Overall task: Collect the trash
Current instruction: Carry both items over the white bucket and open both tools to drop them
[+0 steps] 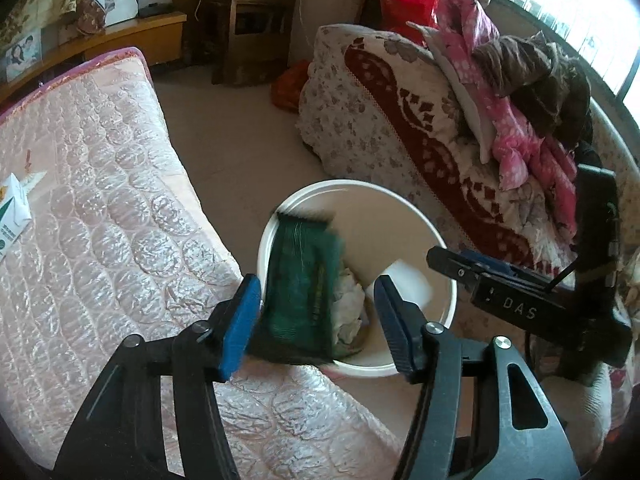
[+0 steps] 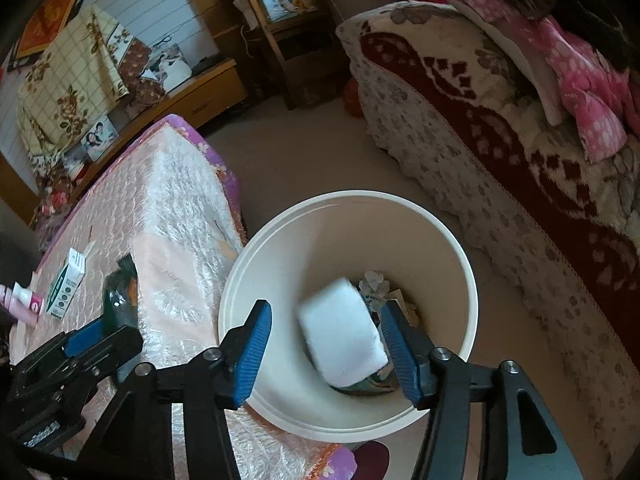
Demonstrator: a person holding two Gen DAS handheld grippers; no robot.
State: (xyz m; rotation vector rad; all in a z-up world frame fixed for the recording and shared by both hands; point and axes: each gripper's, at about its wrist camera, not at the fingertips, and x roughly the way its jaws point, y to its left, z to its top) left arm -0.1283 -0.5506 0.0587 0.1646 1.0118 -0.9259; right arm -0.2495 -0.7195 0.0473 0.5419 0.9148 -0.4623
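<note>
A white round bin (image 1: pixel 450 308) (image 2: pixel 474 280) stands on the floor between a mattress and a blanket-covered bed. My left gripper (image 1: pixel 318 280) hangs open over its near rim. A blurred dark green packet (image 1: pixel 298 284) lies loose between the pads, against the left one and clear of the right. My right gripper (image 2: pixel 324 306) is open above the bin's mouth with a blurred white block (image 2: pixel 340 336) between its pads, close to the right one. The bin holds crumpled paper (image 1: pixel 352 304) and other scraps. Each view also shows the other gripper (image 1: pixel 440 258) (image 2: pixel 96 330) at its edge.
The pink quilted mattress (image 1: pixel 100 200) (image 2: pixel 176 220) carries a white and green carton (image 1: pixel 14 216) (image 2: pixel 66 284) and a pink tube (image 2: pixel 24 300). At the right a red-patterned blanket (image 1: pixel 400 120) is piled with pink and brown clothes. Behind stand a wooden chair (image 1: pixel 256 20) and low cabinet.
</note>
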